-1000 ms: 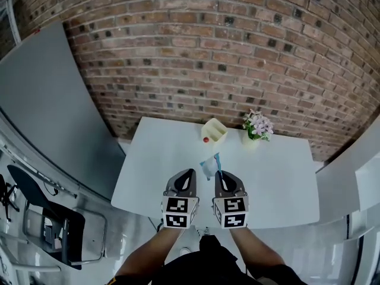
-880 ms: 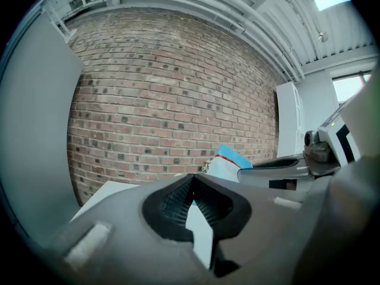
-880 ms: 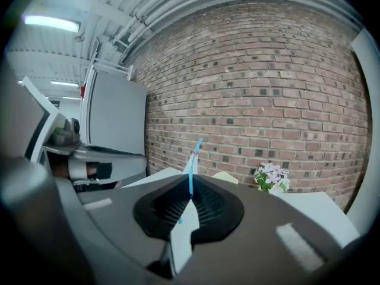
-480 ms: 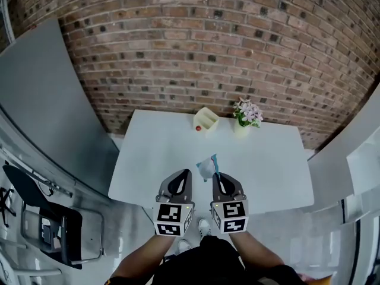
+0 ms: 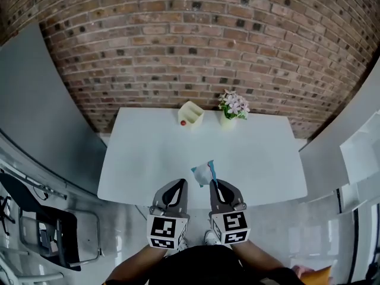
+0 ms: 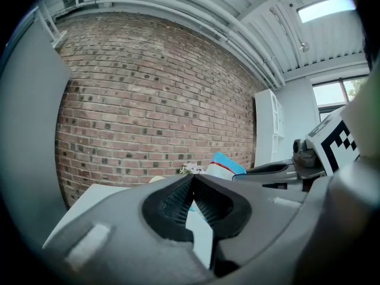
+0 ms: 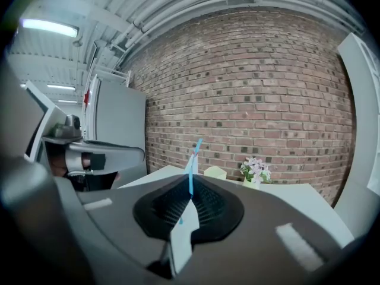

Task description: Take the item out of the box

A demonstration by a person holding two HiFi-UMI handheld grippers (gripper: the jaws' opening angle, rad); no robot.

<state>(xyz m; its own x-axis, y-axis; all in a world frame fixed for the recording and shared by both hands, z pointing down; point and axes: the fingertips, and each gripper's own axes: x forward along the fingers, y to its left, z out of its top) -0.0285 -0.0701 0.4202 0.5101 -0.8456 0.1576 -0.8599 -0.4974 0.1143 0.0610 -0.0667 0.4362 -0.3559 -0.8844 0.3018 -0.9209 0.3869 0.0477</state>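
Head view: right gripper (image 5: 213, 183) fingers pinch a packet (image 5: 203, 172), left gripper (image 5: 182, 184) fingers closed, empty (yellow box (image 5: 190, 113), flowers (image 5: 233, 104) beyond).

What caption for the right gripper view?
Right gripper shut on a thin blue-and-white packet, edge-on; table, flowers and brick wall behind.

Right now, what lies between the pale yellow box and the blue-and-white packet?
Head view: only bare white tabletop between the box and the packet.

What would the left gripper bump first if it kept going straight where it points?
The left gripper tips slightly down, so probably the white table first; flowers and yellow box stand beyond, depth unclear.
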